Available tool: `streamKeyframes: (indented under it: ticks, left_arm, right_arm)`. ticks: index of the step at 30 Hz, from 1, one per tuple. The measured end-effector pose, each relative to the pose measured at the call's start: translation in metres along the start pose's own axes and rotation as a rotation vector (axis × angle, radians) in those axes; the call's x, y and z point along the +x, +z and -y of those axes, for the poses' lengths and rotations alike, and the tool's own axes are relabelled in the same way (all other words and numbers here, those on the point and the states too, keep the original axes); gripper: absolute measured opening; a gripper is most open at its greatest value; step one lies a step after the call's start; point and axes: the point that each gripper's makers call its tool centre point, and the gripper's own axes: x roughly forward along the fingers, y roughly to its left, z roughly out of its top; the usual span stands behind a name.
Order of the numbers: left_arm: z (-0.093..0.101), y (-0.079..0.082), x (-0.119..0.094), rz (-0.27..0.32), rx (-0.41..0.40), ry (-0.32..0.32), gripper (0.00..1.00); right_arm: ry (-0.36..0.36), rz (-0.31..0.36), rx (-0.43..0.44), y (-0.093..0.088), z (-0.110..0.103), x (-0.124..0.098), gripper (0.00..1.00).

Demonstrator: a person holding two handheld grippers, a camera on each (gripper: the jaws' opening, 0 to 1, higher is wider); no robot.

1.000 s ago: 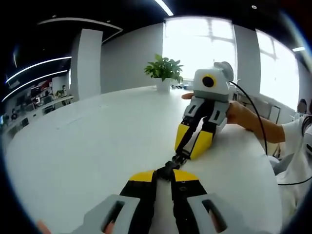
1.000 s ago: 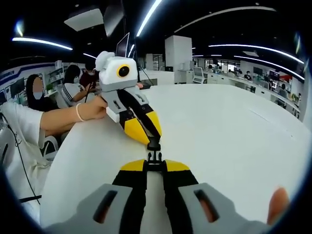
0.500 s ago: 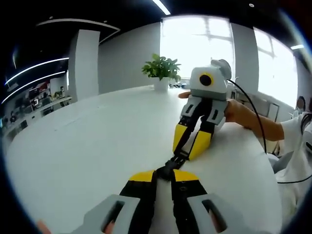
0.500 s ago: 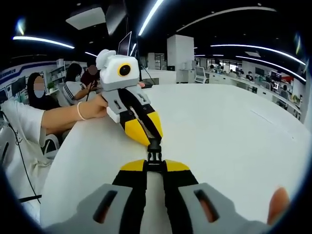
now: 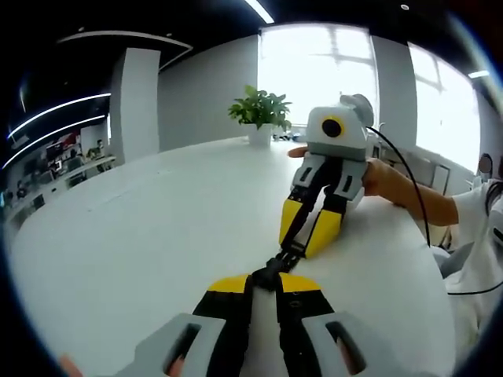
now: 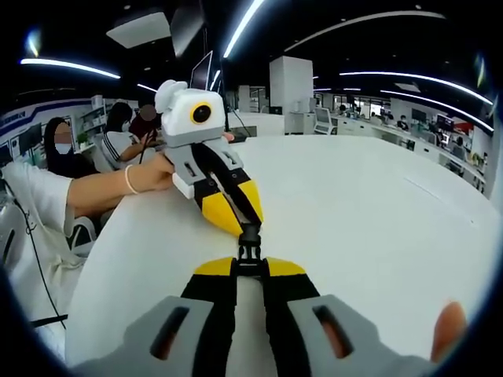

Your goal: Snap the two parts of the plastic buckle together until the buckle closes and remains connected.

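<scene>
Buckle (image 6: pixel 248 250): small, light, stiff, slick plastic; your pinch belongs on each half's outer end.
Left gripper (image 5: pixel 266 284): fingers clenched on one half.
Right gripper (image 6: pixel 250 267): clenched on the other, above the counter (image 6: pixel 377 220).

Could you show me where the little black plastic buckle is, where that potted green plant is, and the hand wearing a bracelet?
Black plastic buckle (image 6: pixel 249 250): right gripper view, on its middle, between both grippers' yellow tips.
Potted green plant (image 5: pixel 262 110): left gripper view, on its leaves.
Hand with a bracelet (image 6: pixel 148 174): right gripper view, on the back of the hand.

buckle (image 6: pixel 248 253) ends hidden btwn both hand-held gripper tips.
</scene>
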Motion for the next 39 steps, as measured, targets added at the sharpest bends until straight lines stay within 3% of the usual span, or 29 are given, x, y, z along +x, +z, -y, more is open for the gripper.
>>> streamKeyframes:
  ticks: [39]
  left_arm:
    - [0.0058, 0.0003, 0.0022, 0.009, -0.007, -0.045, 0.11]
  right_arm:
    - [0.003, -0.009, -0.01, -0.0024, -0.0029, 0.0037, 0.13]
